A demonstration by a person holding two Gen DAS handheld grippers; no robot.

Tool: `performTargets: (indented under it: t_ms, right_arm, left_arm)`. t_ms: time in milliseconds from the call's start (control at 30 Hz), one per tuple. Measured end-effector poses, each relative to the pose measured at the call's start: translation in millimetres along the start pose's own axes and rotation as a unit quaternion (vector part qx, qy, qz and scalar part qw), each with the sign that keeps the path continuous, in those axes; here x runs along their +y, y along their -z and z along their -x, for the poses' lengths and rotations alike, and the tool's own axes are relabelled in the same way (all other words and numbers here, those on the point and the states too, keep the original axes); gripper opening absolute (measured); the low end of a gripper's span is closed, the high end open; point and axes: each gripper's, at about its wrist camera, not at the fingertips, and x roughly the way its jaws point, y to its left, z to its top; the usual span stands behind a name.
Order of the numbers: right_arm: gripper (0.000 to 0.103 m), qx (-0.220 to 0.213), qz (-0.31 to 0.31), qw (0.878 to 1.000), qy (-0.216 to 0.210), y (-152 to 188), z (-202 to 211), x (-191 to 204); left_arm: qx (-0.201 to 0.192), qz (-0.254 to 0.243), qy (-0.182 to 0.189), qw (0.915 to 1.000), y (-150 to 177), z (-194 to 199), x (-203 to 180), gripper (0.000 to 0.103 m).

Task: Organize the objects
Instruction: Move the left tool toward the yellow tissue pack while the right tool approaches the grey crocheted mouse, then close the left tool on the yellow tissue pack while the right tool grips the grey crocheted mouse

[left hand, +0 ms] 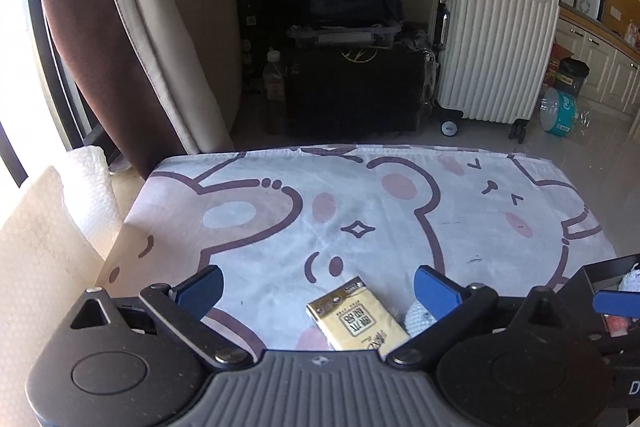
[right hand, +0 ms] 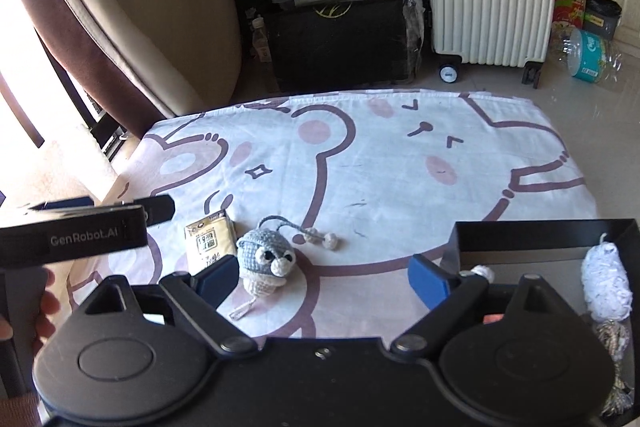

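Left wrist view: the left gripper point(left hand: 318, 287) hangs with jaws released above a glossy yellow tissue pack point(left hand: 358, 317) lying flat on the cartoon-bear cloth surface point(left hand: 400, 211).

Right wrist view: the right gripper point(right hand: 320, 277), jaws released and empty, faces a grey-and-cream crocheted toy point(right hand: 265, 259) beside the pack point(right hand: 209, 241); a black tray point(right hand: 544, 237) holds fuzzy white yarn pieces point(right hand: 606, 285).

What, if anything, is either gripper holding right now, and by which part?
Nothing is held. The left gripper is open above the yellow packet, and the right gripper is open around the crocheted toy without touching it.

Bear-print table point(right hand: 400, 167) carries tissue packet point(right hand: 208, 241), crochet toy point(right hand: 264, 259), black tray point(right hand: 540, 235)
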Motion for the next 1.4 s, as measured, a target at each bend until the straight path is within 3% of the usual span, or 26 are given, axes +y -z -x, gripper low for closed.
performTargets:
  t_ms: [233,433,567,733,900,1000,1200,1400]
  right_arm:
    - [0.09,0.012,-0.014,1.0,-0.011,-3,-17,-2]
    - [0.09,0.029,-0.049,0.998,-0.029,-4,-34,-5]
    - [0.09,0.036,-0.093,0.994,-0.04,-6,-46,-14]
    - [0.089,0.057,-0.11,0.991,-0.054,-6,-64,-13]
    - [0.087,0.067,-0.104,0.99,-0.071,-9,-77,-3]
    - [0.082,0.074,-0.107,0.989,-0.074,-10,-86,1]
    - [0.078,0.089,-0.108,0.987,-0.074,-10,-102,2]
    - [0.055,0.095,-0.092,0.986,-0.106,-14,-102,2]
  left_arm:
    - [-0.021,-0.052,0.011,0.9984,-10,-11,21,0.1]
    - [-0.016,-0.14,0.06,0.9882,-3,-24,31,0.1]
    - [0.003,-0.209,0.098,0.973,5,-34,26,0.101]
    - [0.027,-0.251,0.162,0.9539,10,-45,14,0.101]
    - [0.063,-0.312,0.203,0.926,17,-60,-5,0.101]
    - [0.081,-0.345,0.209,0.9115,20,-68,-16,0.101]
    - [0.101,-0.379,0.21,0.8956,18,-87,-26,0.1]
    - [0.129,-0.392,0.222,0.8835,14,-100,-31,0.092]
